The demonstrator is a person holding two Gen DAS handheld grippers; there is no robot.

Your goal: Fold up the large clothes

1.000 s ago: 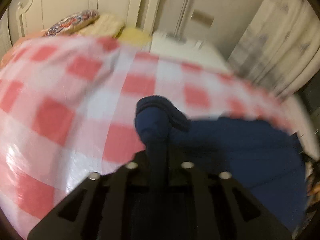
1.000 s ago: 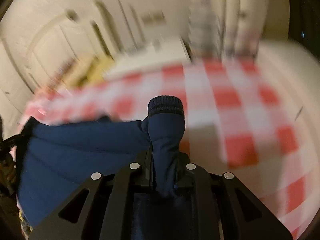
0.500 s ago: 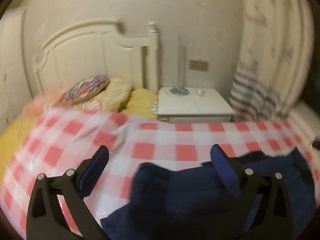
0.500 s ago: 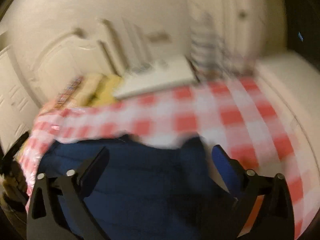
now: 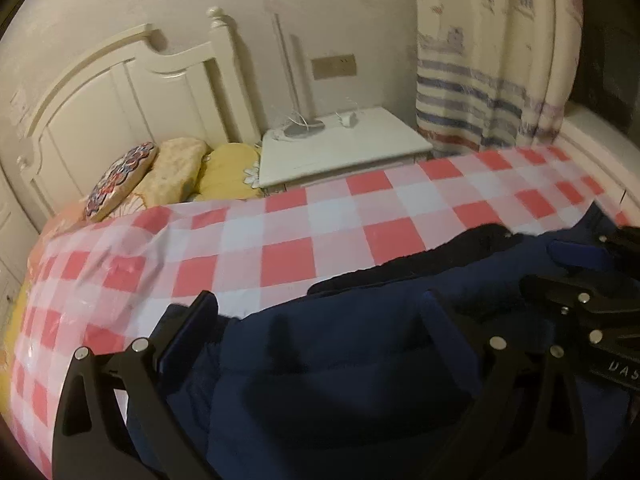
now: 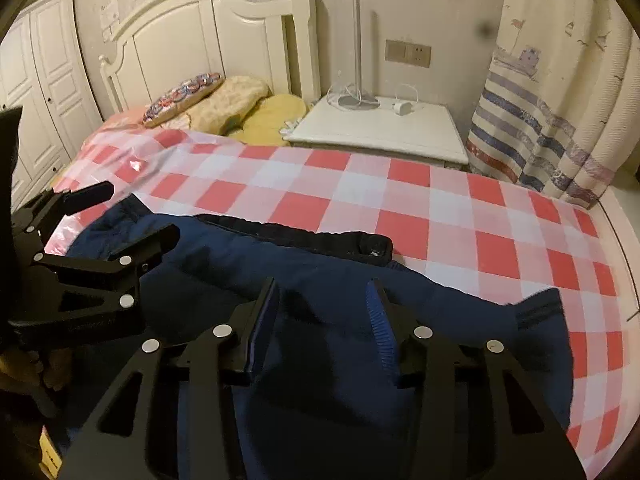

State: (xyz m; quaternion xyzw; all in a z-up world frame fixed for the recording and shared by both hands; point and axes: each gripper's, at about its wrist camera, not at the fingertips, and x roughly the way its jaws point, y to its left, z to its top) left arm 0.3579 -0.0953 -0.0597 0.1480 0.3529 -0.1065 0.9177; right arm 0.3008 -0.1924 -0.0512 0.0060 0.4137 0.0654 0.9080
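Note:
A large navy blue padded jacket [image 5: 360,360] lies on the red-and-white checked sheet [image 5: 280,232] on the bed; in the right wrist view the jacket [image 6: 320,280] spreads across the near side, its dark collar [image 6: 304,240] at the far edge and a sleeve [image 6: 532,312] reaching right. My left gripper [image 5: 320,316] is open and empty just above the jacket. My right gripper [image 6: 324,308] is open and empty above the jacket's middle. Each gripper shows in the other's view: the left [image 6: 120,224] at the left, the right [image 5: 592,268] at the right.
A white headboard [image 6: 208,40] and several pillows [image 6: 236,104] are at the far left. A white bedside table [image 6: 384,128] with a lamp base and cable stands beyond the bed. A striped curtain [image 6: 552,112] hangs at right. A white wardrobe [image 6: 44,92] is at far left.
Both grippers were shut on jacket sleeves a second ago. They have opened, let the sleeves drop onto the jacket, and pulled back and up.

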